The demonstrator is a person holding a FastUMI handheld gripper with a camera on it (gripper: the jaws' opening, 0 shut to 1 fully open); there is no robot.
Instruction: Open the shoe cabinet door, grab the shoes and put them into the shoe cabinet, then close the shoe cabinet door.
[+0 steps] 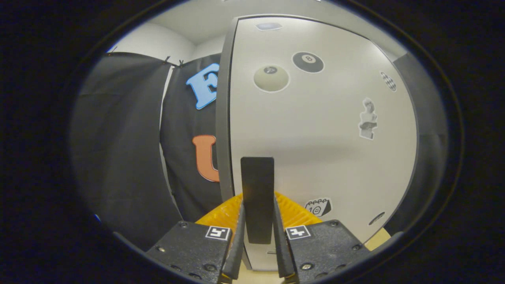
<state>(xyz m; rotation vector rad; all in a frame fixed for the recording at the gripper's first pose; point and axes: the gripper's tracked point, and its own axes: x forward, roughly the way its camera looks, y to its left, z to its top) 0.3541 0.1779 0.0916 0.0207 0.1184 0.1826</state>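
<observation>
Black door handle (257, 197) sits clamped between the nearly closed fingers (258, 236), against the white cabinet door (323, 150).

Black cloth wall (118, 150) hung at left, clipped along top edge. White wall (158, 41) and pale ceiling (205, 15) seen above cloth. Lighting even, soft.

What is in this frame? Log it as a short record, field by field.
scene: booth, gripper facing a white cabinet door
handle: black upright bar near the door's left edge
gripper: gripper with its fingers closed on the handle, one on each side
door state: cannot tell whether shut or ajar
door markings: stickers, among them an eight-ball sticker
</observation>
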